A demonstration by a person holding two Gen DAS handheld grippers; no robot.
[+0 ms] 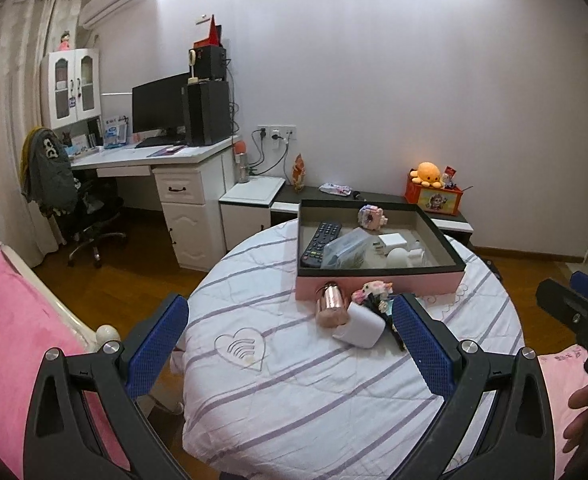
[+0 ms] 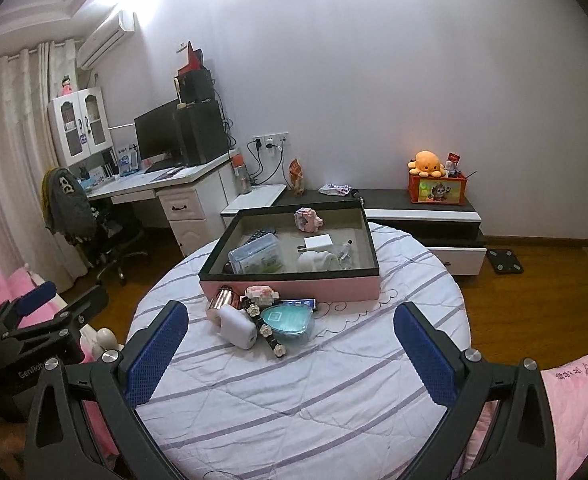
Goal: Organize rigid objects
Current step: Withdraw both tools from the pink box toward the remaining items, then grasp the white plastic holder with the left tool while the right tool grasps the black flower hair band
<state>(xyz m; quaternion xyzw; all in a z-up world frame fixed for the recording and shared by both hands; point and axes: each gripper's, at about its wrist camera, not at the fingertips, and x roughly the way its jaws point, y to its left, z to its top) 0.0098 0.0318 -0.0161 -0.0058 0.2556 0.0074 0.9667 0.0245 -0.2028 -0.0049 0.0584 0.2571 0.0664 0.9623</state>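
A pink box [image 2: 290, 286] with a black rim and open top sits far on the striped round table [image 2: 294, 392]; inside lie a black remote [image 1: 321, 244] at the left, a clear blue case [image 2: 255, 258] tilted beside it, a pink block toy [image 2: 307, 219] at the far wall, a white plug [image 2: 317, 243], and a round white piece [image 2: 313, 261] near the front. Just before the box's near wall a small heap lies: a rose-gold bottle [image 1: 331, 307] on its side at the left, a white charger [image 2: 236, 326] tilted against it, a pink block figure [image 2: 261, 294] behind, a black flowered clip [image 2: 264, 330], and a teal heart-shaped case [image 2: 288, 320] at the right.
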